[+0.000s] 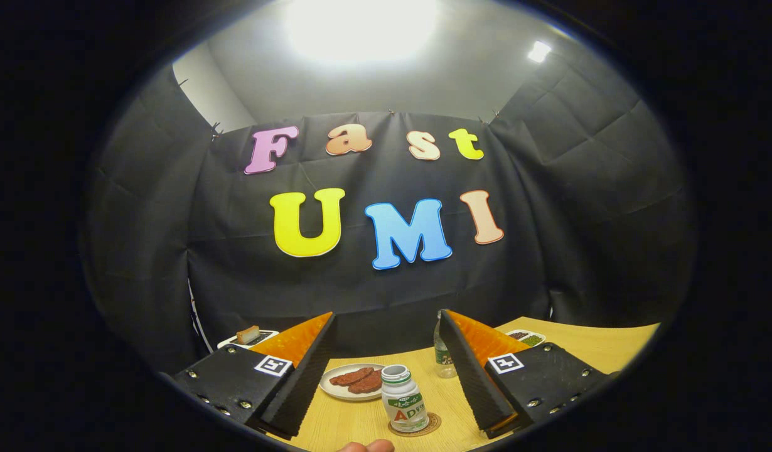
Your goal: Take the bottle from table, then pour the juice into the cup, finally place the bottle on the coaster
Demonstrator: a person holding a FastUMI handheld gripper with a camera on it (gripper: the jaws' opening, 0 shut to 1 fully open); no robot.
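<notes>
Wooden table (587, 348) holds a bottle (403, 407) upright on a coaster (431, 428), between the wide-open gripper (386, 326) fingers, untouched; plate (336, 390) just beyond.

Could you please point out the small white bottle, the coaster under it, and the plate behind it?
small white bottle (403, 402), gripper view, on its label.
coaster (432, 428), gripper view, on its exposed rim.
plate (331, 388), gripper view, on its bare rim.
</notes>
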